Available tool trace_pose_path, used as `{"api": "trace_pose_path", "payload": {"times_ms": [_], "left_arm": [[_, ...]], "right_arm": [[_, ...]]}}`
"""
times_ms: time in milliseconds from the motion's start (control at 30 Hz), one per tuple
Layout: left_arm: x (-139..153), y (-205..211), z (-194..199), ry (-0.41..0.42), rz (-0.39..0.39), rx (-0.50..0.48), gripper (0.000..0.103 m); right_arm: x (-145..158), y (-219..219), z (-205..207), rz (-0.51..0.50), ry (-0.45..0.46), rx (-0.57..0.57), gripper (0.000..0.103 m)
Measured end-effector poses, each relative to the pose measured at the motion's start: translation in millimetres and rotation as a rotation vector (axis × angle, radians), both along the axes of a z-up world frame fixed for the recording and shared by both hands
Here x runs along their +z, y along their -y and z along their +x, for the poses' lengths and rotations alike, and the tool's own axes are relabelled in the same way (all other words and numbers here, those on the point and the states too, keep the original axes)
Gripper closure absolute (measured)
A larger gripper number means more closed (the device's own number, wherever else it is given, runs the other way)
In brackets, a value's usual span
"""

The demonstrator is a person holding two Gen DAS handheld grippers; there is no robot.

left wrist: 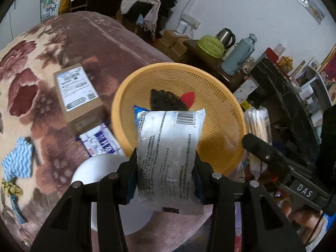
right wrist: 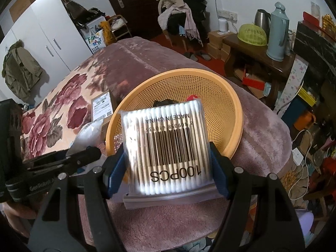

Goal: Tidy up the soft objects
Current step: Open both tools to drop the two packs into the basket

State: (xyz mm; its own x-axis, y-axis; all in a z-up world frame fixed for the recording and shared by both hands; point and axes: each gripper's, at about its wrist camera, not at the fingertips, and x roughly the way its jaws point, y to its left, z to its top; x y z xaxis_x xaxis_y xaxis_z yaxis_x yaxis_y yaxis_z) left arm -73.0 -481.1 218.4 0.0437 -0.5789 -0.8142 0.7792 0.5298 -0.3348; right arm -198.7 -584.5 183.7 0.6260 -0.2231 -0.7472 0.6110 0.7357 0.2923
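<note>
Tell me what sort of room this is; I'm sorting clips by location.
Most likely a lived-in bedroom: a bed under a floral blanket, a white wardrobe, and clothes heaped on a chair.

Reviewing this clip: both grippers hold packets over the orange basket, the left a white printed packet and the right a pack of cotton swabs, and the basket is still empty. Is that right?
Not quite. The orange basket is not empty: the left wrist view shows a dark object and a red piece inside. The rest holds: the left gripper grips the white printed packet, the right gripper the pack of cotton swabs.

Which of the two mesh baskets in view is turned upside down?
The small lime-green mesh basket on the dark wooden side table; the big orange mesh basket on the bed sits open side up.
</note>
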Motion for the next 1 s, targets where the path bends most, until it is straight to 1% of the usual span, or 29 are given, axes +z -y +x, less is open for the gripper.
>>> {"api": "trace_pose_path", "payload": {"times_ms": [200,367,433,500,533,600,633,700,767,833,900,1000], "left_arm": [[-0.7,23.5,-8.4,-0.001,-0.015,-0.024,0.056],[-2.5,43.2,-11.8,0.013,-0.022,-0.047,0.056],[-4.1,47.0,-10.7,0.016,-0.025,-0.048,0.049],[-5.3,47.1,-7.6,0.008,-0.039,-0.034,0.021],[-5.2,46.3,-5.3,0.001,-0.048,-0.023,0.016],[-4.9,44.5,-1.2,-0.019,-0.055,-0.009,0.004],[-4.9,43.6,-0.3,-0.029,-0.056,-0.007,0.002],[-4.3,42.4,-0.3,-0.019,-0.047,-0.006,0.001],[-3.9,41.3,-1.6,-0.001,-0.036,-0.01,0.001],[-3.2,38.3,-3.1,0.013,-0.035,-0.009,0.001],[-2.6,34.2,-2.0,0.013,-0.042,-0.004,0.001],[1.4,28.0,-3.5,0.02,-0.054,0.001,0.001]], "right_arm": [[8.9,25.8,-4.6,0.006,0.03,-0.067,0.031],[7.4,41.2,-2.0,0.029,0.035,-0.096,0.03],[3.0,46.7,-1.1,0.063,0.051,-0.103,0.029],[-0.9,52.0,0.0,0.102,0.066,-0.104,0.028],[-2.9,53.5,0.5,0.117,0.062,-0.109,0.028],[-5.2,54.7,-0.7,0.127,0.053,-0.117,0.024],[-5.0,54.8,-2.5,0.124,0.052,-0.123,0.021],[-3.3,54.1,-5.1,0.113,0.055,-0.128,0.011],[-1.1,51.5,-6.6,0.099,0.051,-0.123,0.006],[0.7,50.6,-7.0,0.091,0.045,-0.116,0.006],[2.4,48.1,-7.9,0.085,0.041,-0.117,0.0],[3.5,47.1,-9.1,0.087,0.049,-0.115,0.0]]}}
